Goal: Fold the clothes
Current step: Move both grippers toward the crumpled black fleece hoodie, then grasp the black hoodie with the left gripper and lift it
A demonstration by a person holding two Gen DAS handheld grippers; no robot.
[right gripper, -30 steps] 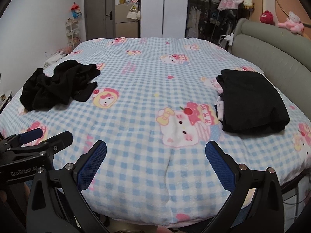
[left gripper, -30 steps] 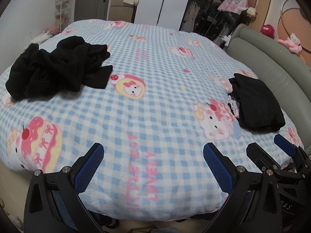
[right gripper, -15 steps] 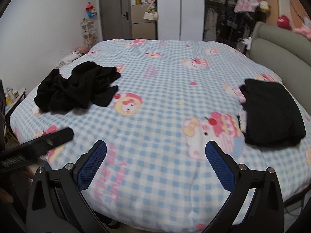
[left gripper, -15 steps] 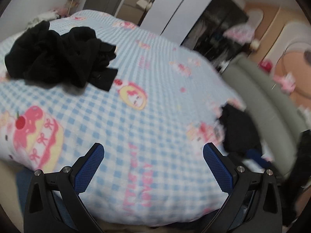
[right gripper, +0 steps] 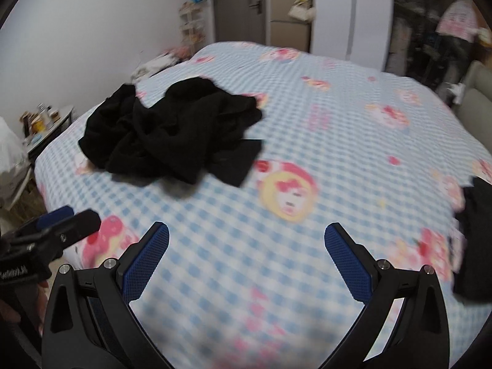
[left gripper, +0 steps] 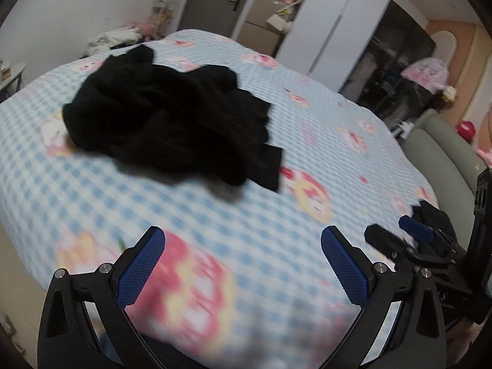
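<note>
Both views just swung left toward the crumpled black pile [left gripper: 172, 123], so it's probably next; both hand-held grippers [left gripper: 243, 246] [right gripper: 246, 243] gape wide, empty.

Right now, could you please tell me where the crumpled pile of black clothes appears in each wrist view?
Left wrist view: the black pile lies upper left of centre on the checked blanket.
Right wrist view: the pile sits left of centre.
Shared landmark: the round yellow cartoon print, just right of the pile.
</note>
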